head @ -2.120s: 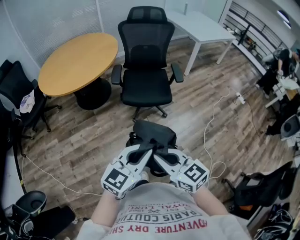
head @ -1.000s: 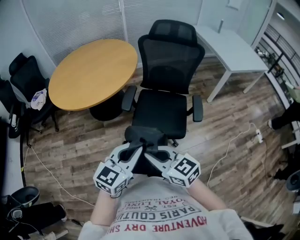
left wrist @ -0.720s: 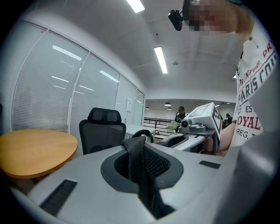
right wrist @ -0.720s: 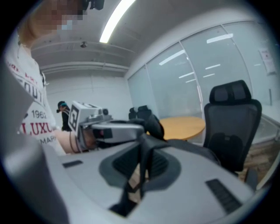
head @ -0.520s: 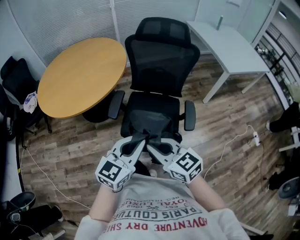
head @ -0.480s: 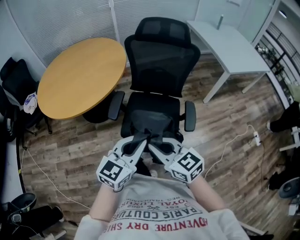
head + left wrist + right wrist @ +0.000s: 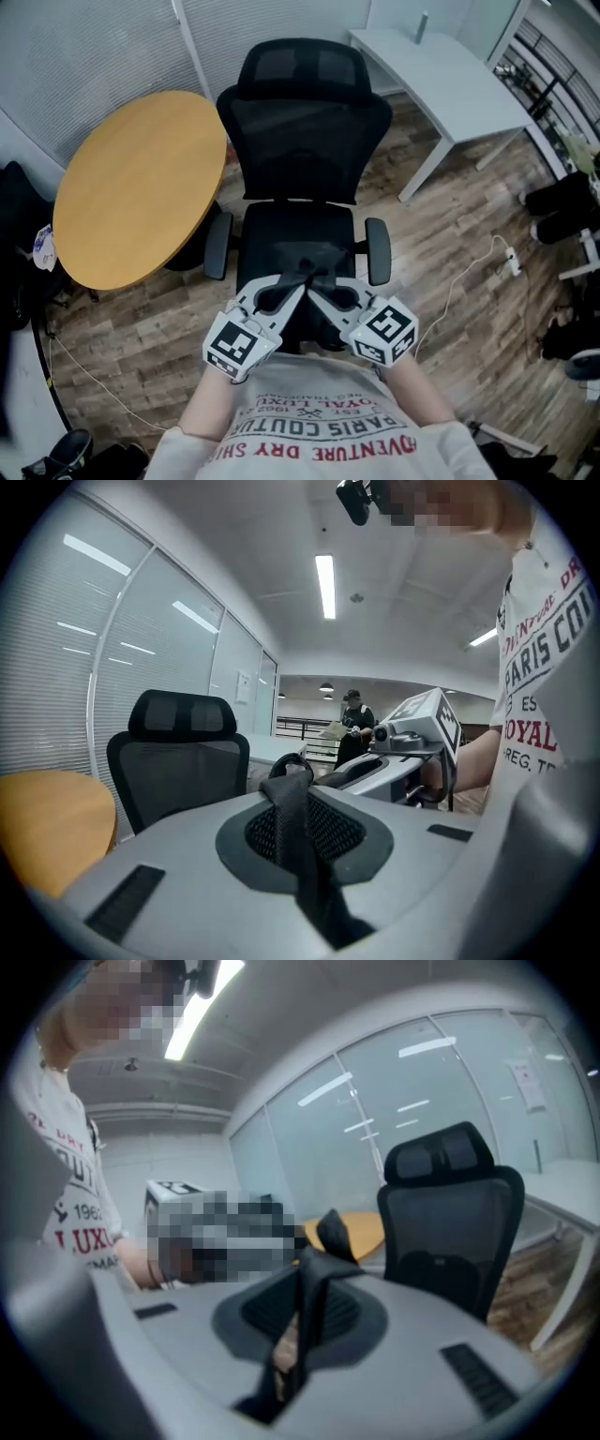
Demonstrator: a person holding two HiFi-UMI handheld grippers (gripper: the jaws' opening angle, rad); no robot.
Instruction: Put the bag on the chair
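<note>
A black mesh office chair (image 7: 298, 150) faces me, its seat (image 7: 295, 230) just beyond my hands. Both grippers meet over the seat's front edge. My left gripper (image 7: 298, 281) and right gripper (image 7: 317, 281) are each shut on a black strap of the bag (image 7: 307, 328), which hangs dark between and below them. In the left gripper view the strap (image 7: 298, 827) runs through the shut jaws, with the chair (image 7: 183, 761) behind and the right gripper (image 7: 412, 733) alongside. The right gripper view shows its strap (image 7: 314, 1307) pinched likewise, with the chair (image 7: 450, 1232) beyond.
A round yellow table (image 7: 131, 187) stands left of the chair and a white desk (image 7: 450, 75) at the back right. A white cable (image 7: 469, 272) trails over the wooden floor. Dark bags (image 7: 562, 197) lie at the right. A person (image 7: 354, 726) stands far off.
Both grippers have carried the bag forward to the chair. The bag hung over the floor before the seat; now it is above the seat's front edge. The jaws stayed shut.
</note>
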